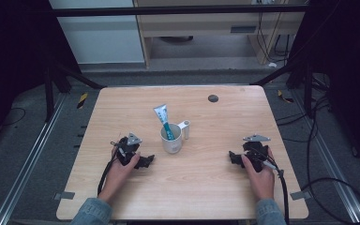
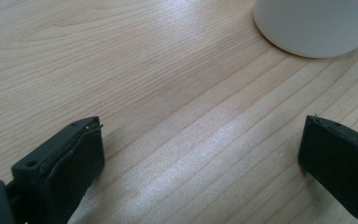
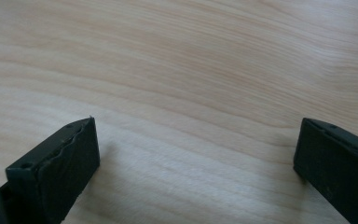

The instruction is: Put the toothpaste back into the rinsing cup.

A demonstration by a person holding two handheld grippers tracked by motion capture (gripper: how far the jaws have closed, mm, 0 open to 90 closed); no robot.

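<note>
A white mug (image 1: pixel 172 139) stands near the middle of the wooden table (image 1: pixel 122 108), with a blue and white tube (image 1: pixel 163 119) standing upright in it. The mug's base (image 2: pixel 314 28) shows at the top right of the left gripper view. My left gripper (image 1: pixel 149 160) rests low on the table just left of the mug, open, with bare wood between its jaws (image 2: pixel 200 149). My right gripper (image 1: pixel 232 157) lies on the table well to the mug's right, pointing left, open and empty (image 3: pixel 196 149).
A small dark round spot (image 1: pixel 213 98) sits near the table's far edge. Cables (image 1: pixel 328 183) trail over the floor to the right. A black frame and shelving stand beyond the far edge.
</note>
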